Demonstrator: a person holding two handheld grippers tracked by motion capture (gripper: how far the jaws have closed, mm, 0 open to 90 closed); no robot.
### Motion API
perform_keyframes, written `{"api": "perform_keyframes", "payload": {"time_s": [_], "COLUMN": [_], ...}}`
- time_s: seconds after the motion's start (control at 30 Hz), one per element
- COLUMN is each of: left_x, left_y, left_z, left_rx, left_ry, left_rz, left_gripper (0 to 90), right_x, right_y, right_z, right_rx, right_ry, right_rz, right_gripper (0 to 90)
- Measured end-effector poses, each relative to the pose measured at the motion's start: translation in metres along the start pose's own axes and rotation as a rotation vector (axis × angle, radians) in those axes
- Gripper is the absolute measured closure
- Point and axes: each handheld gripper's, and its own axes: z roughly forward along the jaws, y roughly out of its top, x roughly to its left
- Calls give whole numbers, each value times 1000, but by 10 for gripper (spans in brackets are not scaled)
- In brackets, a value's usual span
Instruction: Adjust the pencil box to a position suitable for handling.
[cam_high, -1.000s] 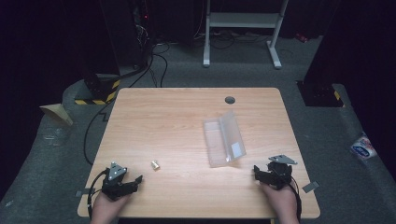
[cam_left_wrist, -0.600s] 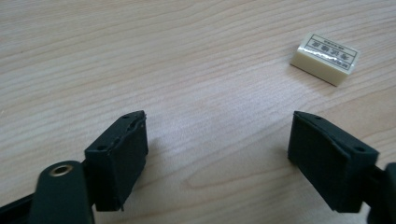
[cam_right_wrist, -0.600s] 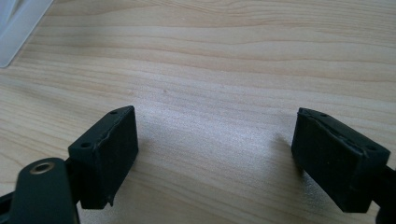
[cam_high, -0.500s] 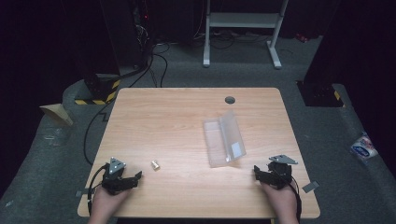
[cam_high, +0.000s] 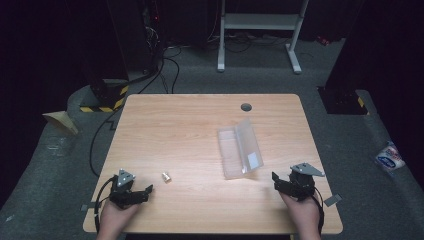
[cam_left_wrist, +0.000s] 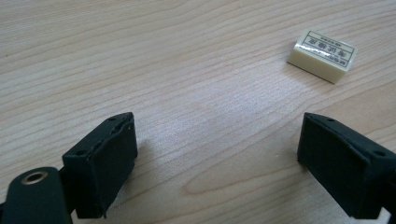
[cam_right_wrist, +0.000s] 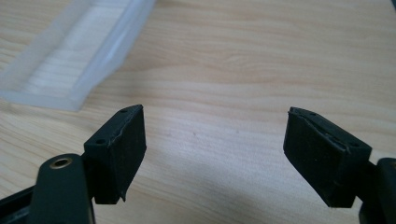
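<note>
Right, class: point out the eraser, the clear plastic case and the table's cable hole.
eraser (cam_left_wrist: 321, 55), left gripper view, its printed top label.
clear plastic case (cam_high: 234, 156), high view, its tray floor.
cable hole (cam_high: 246, 107), high view, its centre.

Eraser (cam_left_wrist: 321, 56) on table, left gripper view: printed label on top face, dark characters inside thin rectangular border, too small and slanted to read. Clear plastic case (cam_high: 240, 149), high view: small white sticker on lid, no legible print. Packet (cam_high: 389, 157) on floor at right, high view: blue mark on white wrapper, wording blurred, unreadable. Yellow-black hazard stripes (cam_high: 104, 100) on dark base beyond table's far left corner. No readable text anywhere.
</note>
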Motion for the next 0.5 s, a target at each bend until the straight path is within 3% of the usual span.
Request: {"api": "perform_keyframes", "payload": {"time_s": [0.27, 0.5], "left_x": [0, 0], "left_y": [0, 0], "left_z": [0, 1], "left_rx": [-1, 3], "left_ry": [-2, -11], "left_rz": [3, 7], "left_gripper": [120, 106], "right_x": [12, 14], "right_y": [17, 32], "right_z": [-16, -31], "right_rx": [-53, -107], "right_ry": [-7, 9], "right_rz": [-35, -20], "right_gripper": [211, 213]}}
